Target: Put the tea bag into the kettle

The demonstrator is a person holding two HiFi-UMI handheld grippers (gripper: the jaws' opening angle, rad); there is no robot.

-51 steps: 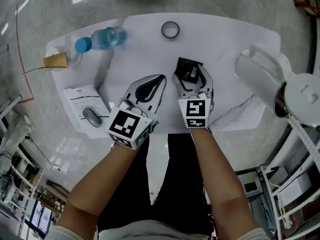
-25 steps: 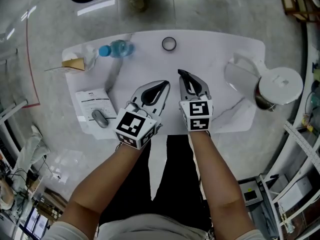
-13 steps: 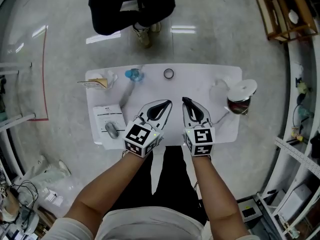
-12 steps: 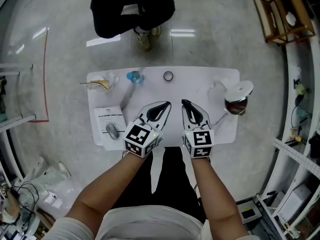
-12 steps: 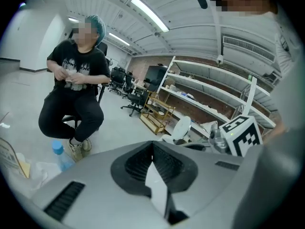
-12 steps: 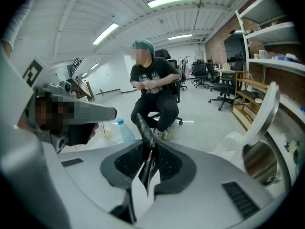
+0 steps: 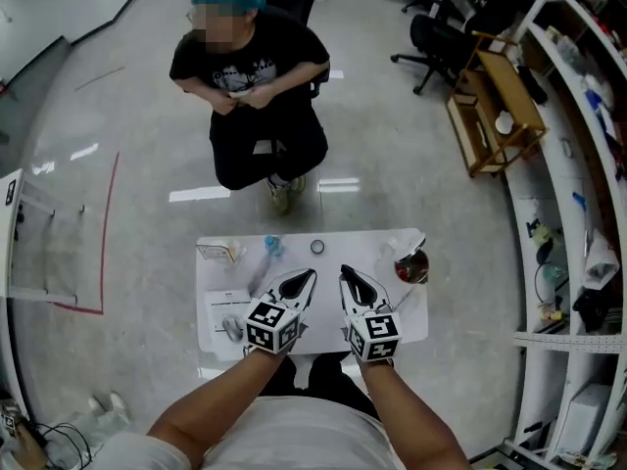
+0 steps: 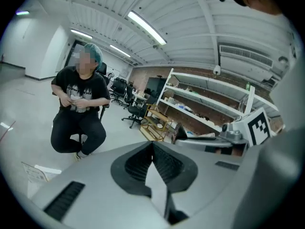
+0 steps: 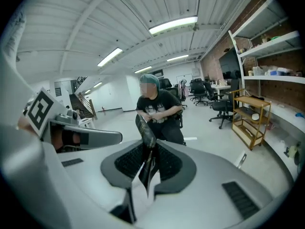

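Your right gripper (image 7: 346, 273) is clamped on the tea bag (image 9: 142, 126), a thin dark sachet. It stands on edge between the ribbed pads, with its upper corner poking out past the tips. The tea bag is therefore not in the kettle (image 7: 412, 266), which sits on the white table (image 7: 407, 313) with its mouth showing dark and open, to the right of that gripper in the head view. Your left gripper (image 7: 305, 276) is farther left of the kettle, jaws closed together with nothing between them. Neither gripper view shows the kettle, so both tools seem to be held well above it. Expect the sachet to be very light, flat and floppy, with a glossy skin that may slide in the pads. It will probably bend and crinkle rather than resist, and could tear under a harder squeeze. Pinching across its flat faces, as you do now, looks like the best hold, since it leaves the free end to lead into the kettle's mouth. Something this light may flutter or cling to a pad, so release it low and directly over the kettle's opening.
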